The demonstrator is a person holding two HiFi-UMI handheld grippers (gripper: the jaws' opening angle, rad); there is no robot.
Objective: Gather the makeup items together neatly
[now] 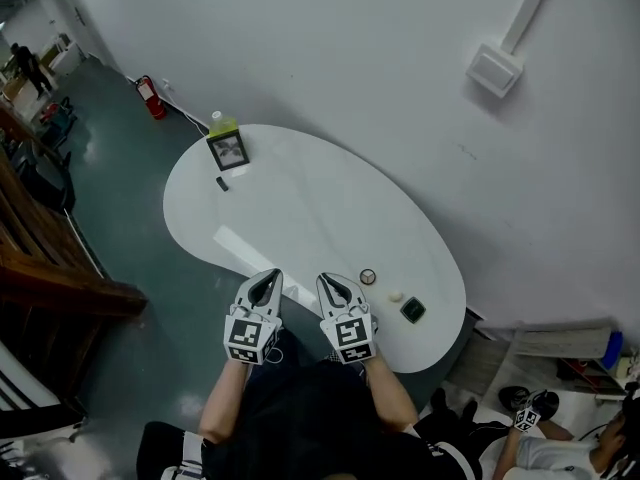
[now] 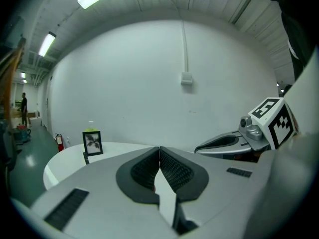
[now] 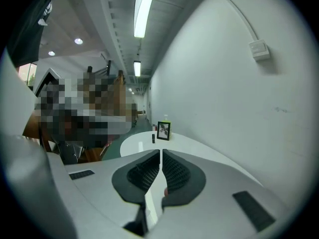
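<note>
On the white oval table (image 1: 300, 218), the makeup items lie apart. A small black tube (image 1: 222, 183) rests at the far left near a picture frame (image 1: 228, 150). A round compact (image 1: 368, 277), a small white piece (image 1: 396, 296) and a dark green square case (image 1: 412, 310) sit at the near right edge. My left gripper (image 1: 268, 278) and right gripper (image 1: 328, 281) hover side by side over the table's near edge, both shut with nothing between the jaws. The left gripper view looks past the closed left gripper (image 2: 159, 149) to the frame (image 2: 92, 142). The right gripper view shows the right gripper (image 3: 161, 152) and the black tube (image 3: 153, 138).
A yellow-green pump bottle (image 1: 222, 123) stands behind the frame at the table's far end. A red fire extinguisher (image 1: 151, 98) sits on the floor by the wall. A wooden structure (image 1: 40, 268) stands to the left. Another person (image 1: 570, 448) sits at the lower right.
</note>
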